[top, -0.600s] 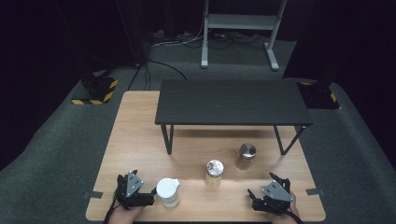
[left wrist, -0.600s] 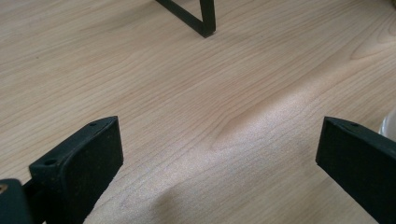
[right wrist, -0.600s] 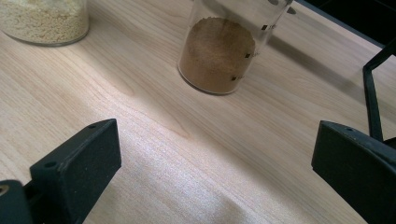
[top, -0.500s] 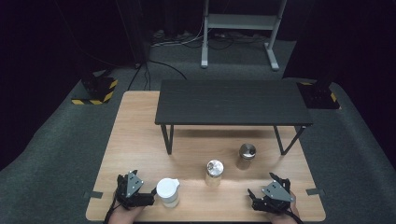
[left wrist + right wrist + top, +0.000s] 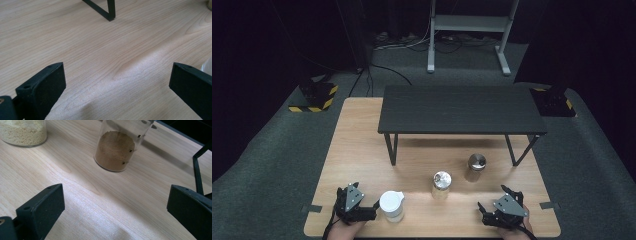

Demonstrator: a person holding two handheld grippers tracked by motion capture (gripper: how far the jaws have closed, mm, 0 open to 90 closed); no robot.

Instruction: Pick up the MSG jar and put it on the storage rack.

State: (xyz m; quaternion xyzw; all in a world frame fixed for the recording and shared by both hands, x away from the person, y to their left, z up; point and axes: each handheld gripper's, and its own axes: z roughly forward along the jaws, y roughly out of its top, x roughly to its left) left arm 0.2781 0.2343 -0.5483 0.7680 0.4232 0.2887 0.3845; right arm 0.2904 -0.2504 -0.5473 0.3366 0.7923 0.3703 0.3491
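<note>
On the wooden counter [image 5: 357, 145] stands a black low table [image 5: 459, 109]. White-lidded cup [image 5: 392, 205] touching or just beside left tool [image 5: 364, 210], jaws apart. Right tool [image 5: 492, 212] jaws apart, near brown-powder jar [image 5: 116, 147] and pale-grain jar [image 5: 23, 132].

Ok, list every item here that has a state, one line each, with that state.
left gripper: open, jaws wide apart, nothing between them.
right gripper: open, jaws wide apart, nothing between them.
white-lidded jar: upright, lid on, beside the left gripper.
jar of pale grains: upright, metal lid on.
jar of brown powder: upright, metal lid on, partly filled.
small black table: standing, top bare.
</note>
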